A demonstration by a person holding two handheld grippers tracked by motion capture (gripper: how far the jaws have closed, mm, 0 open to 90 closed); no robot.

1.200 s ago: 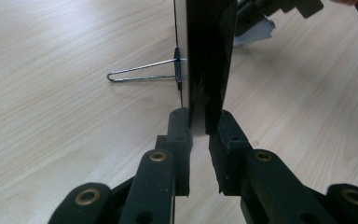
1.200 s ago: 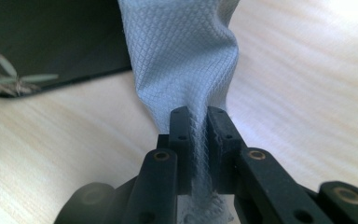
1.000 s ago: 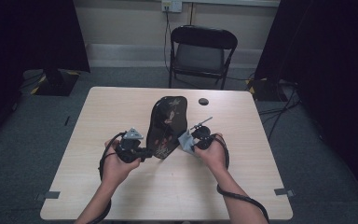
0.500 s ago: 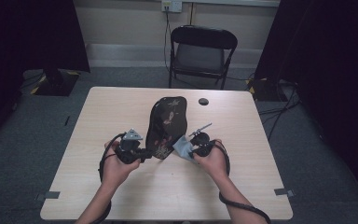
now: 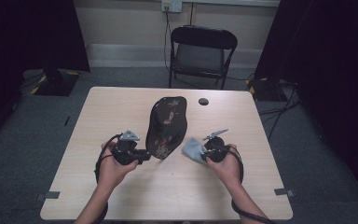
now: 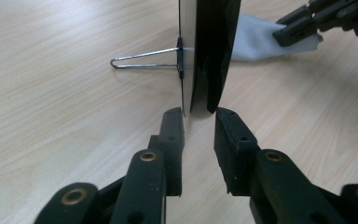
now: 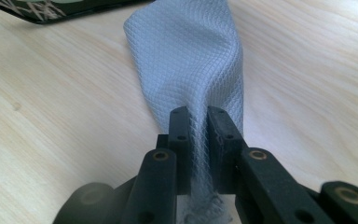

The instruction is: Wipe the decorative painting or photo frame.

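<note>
Two hand-held grippers over a pale wooden worktop. Near its middle, a dark floral-patterned panel, perhaps a small mirror or frame, standing on edge and propped by a thin wire stand.

Left gripper right at the panel's near edge. Fingers slightly spread, having just been opening; panel edge at their tips, not pinched.

Right gripper on the panel's other side. Fingers pressed together on a fold of grey waffle-weave cloth, the loose end lying on the worktop just beside the panel, not touching it.

Likely step: between wipes of the panel, with the cloth off to one side and the steadying grip loose.

Next move, probably: pinching the panel's edge again to hold it upright, then laying the cloth flat against its face, lightly enough not to tip it off the stand.

Farther back, a small dark round object; beyond the worktop, a folding chair.
</note>
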